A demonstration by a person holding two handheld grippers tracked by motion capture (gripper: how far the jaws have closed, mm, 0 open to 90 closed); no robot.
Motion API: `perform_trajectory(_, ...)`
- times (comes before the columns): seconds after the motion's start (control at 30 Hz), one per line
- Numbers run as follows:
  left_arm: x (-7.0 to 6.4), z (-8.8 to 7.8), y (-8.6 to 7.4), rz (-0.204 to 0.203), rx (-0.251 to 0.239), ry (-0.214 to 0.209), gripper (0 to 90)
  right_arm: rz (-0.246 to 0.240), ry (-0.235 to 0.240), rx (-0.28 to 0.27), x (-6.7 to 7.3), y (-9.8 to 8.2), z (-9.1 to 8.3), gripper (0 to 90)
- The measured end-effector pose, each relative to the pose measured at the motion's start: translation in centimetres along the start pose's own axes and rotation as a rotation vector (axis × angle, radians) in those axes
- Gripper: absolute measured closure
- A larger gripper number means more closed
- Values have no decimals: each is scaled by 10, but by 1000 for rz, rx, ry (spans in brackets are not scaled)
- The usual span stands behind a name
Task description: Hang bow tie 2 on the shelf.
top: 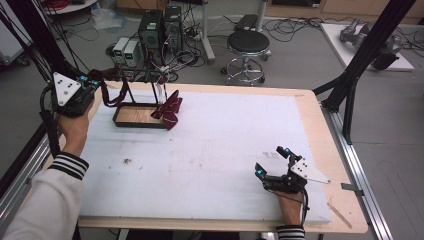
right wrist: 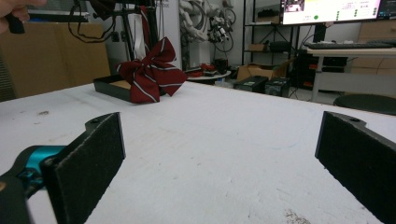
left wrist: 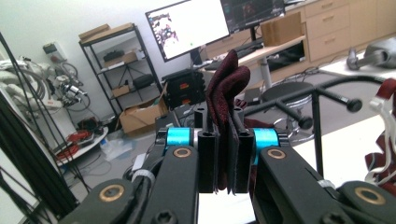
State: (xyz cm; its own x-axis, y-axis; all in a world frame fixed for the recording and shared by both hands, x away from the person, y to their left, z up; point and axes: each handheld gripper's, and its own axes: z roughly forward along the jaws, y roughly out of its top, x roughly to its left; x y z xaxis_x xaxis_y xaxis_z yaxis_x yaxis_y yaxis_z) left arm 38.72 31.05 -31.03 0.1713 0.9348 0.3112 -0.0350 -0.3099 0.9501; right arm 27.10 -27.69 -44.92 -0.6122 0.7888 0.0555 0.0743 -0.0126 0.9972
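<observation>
Clamped in our left claw [left wrist: 223, 158], dark red cloth [left wrist: 224, 88] hangs beside the rack [top: 131, 85]; right claw [top: 272, 162] gapes idle on the desk [top: 210, 150].

At the table's [top: 210, 150] far left corner sits a tray [top: 136, 116] with a rack [top: 131, 80] rising from it, a bow tie [top: 169, 110] draped over its right end — a stool [top: 248, 50] stands behind the table.
</observation>
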Motion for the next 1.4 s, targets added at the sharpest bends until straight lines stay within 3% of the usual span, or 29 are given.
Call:
perform_trajectory(0.7,-19,16,-17,59,112,36,847,-4,21,-11,2,-1,0,6)
perform_trajectory(1.4,-25,32,-43,32,214,18,847,-9,10,-32,5,-2,-2,6)
